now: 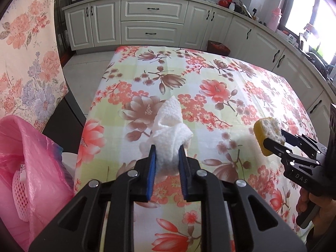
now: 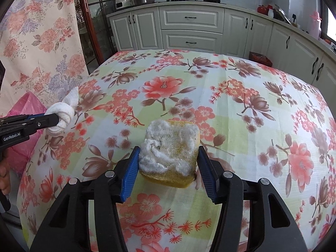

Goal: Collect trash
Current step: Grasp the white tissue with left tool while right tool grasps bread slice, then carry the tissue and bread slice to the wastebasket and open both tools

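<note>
two pieces of trash are already up off the surface (image 2: 241, 126), one in each claw. the crumpled white tissue (image 1: 170, 134) sits pinched between the blue pads of the left claw (image 1: 167, 154), which is closed down narrow on its lower end while the loose top flares free above. the worn yellow sponge (image 2: 170, 153), its top matted with white fluff, is clamped at its two sides by the right claw (image 2: 168, 163), which stands much wider because the block fills it. both are held in the air above the flowered cloth, the tissue near the left edge, the sponge further right.

the pink bag (image 1: 31, 168), lining a pink mesh basket just off the surface's left edge, looks like the place for them. to do this well, i judge the left claw should swing over the bag's mouth first, since it is nearest, and let go only when the tissue is fully past the rim; tissue is light and can drift. the sponge should follow without crossing the left arm. keep pressure steady, as the sponge could squirm out.
</note>
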